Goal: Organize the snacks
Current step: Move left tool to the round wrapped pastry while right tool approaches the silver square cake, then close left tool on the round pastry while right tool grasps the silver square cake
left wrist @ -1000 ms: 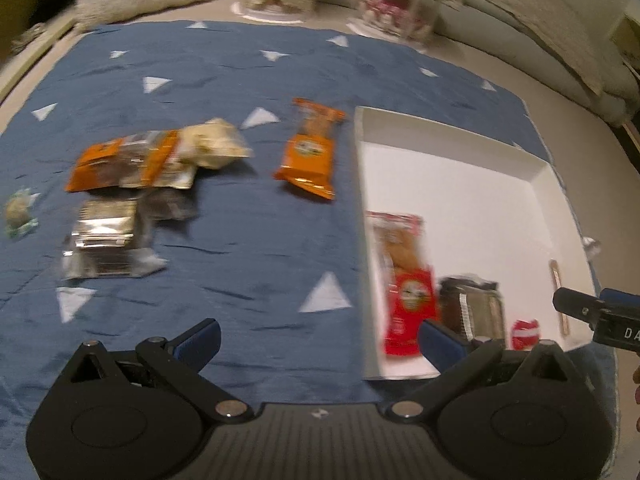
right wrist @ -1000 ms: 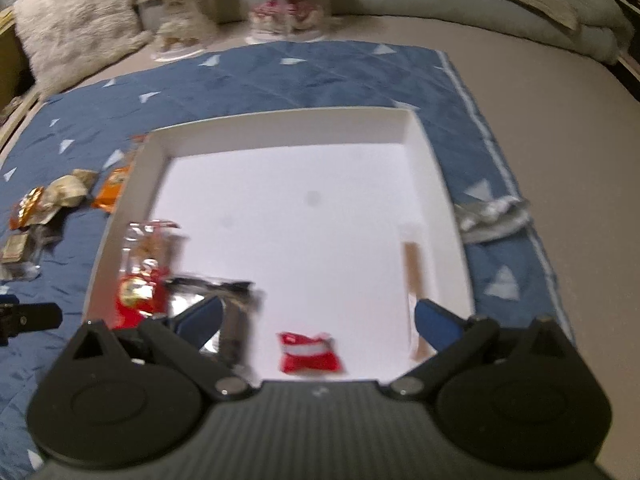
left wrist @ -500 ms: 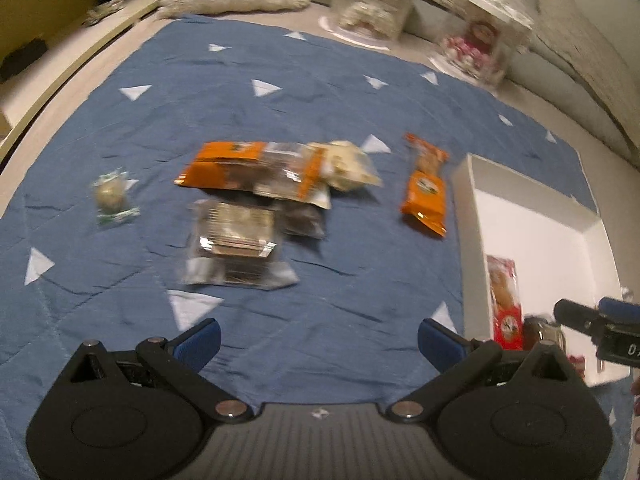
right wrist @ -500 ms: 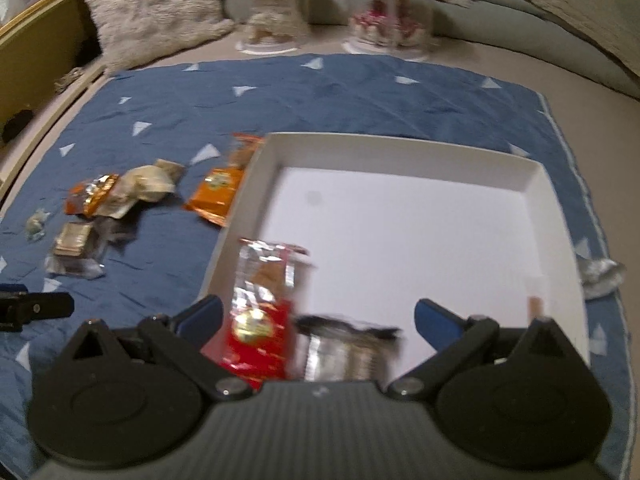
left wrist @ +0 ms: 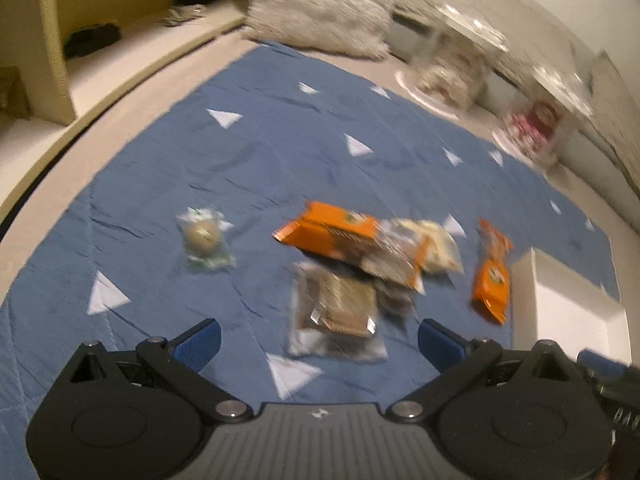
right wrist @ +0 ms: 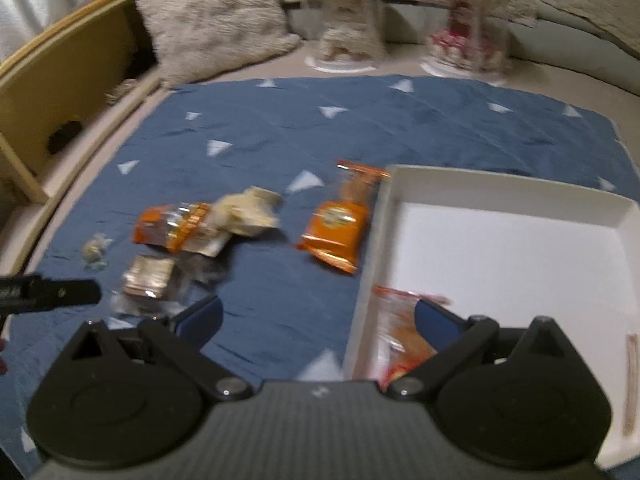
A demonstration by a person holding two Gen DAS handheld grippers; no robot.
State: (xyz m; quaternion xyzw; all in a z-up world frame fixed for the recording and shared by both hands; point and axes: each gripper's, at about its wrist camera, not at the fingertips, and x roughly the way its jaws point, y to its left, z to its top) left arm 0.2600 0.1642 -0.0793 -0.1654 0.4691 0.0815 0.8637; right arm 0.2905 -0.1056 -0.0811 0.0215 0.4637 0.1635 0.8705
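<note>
Blue-tipped, my left hand-held gripper [left wrist: 318, 342] gapes empty over a clear brown packet [left wrist: 335, 312]; my right hand-held gripper [right wrist: 318, 320], spread wide, straddles the white tray's [right wrist: 500, 188] edge.

We are in a home living space: a blue quilted mat [right wrist: 360, 128] with white triangles covers the floor, a shaggy grey cushion [right wrist: 216, 16] sits at 11 o'clock, and two clear display cases [right wrist: 348, 20] holding dolls stand at 12.

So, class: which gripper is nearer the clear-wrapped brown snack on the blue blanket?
Left. The left gripper hangs open just short of the clear-wrapped brown snack. The right gripper, also open, sits further right, by the white box.
</note>
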